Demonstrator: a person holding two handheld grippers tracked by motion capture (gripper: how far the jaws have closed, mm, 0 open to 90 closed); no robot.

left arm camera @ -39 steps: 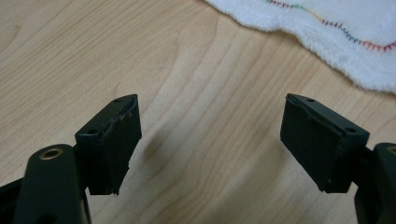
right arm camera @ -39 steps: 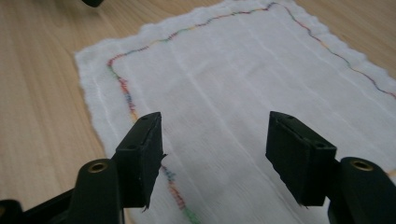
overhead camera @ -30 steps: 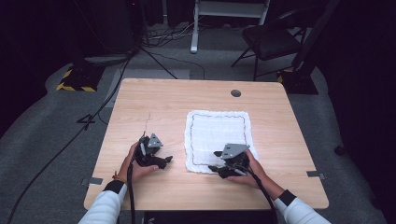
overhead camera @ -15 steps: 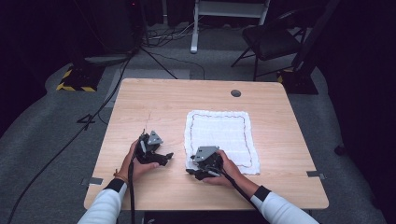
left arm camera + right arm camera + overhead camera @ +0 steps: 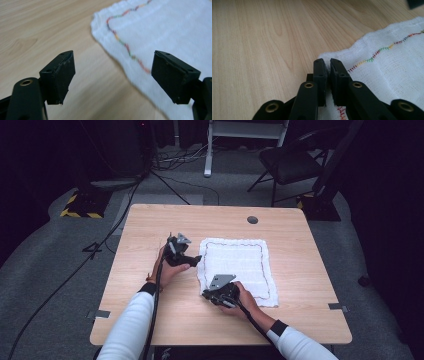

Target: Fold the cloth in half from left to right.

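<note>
One cloth (image 5: 236, 267) on wooden table (image 5: 150, 320) | right gripper (image 5: 327, 65) fingers pinch corner (seemingly) | left gripper (image 5: 112, 75) wide

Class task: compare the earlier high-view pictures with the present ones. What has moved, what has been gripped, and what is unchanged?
The right hand-held gripper slid left to the white cloth's near-left corner, and its jaws have just closed on it. The left hand-held gripper, open, moved up to the cloth's far-left corner. The cloth lies flat on the table as before.

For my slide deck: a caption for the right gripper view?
Right gripper pinching the white cloth at its corner on the wooden table.
</note>
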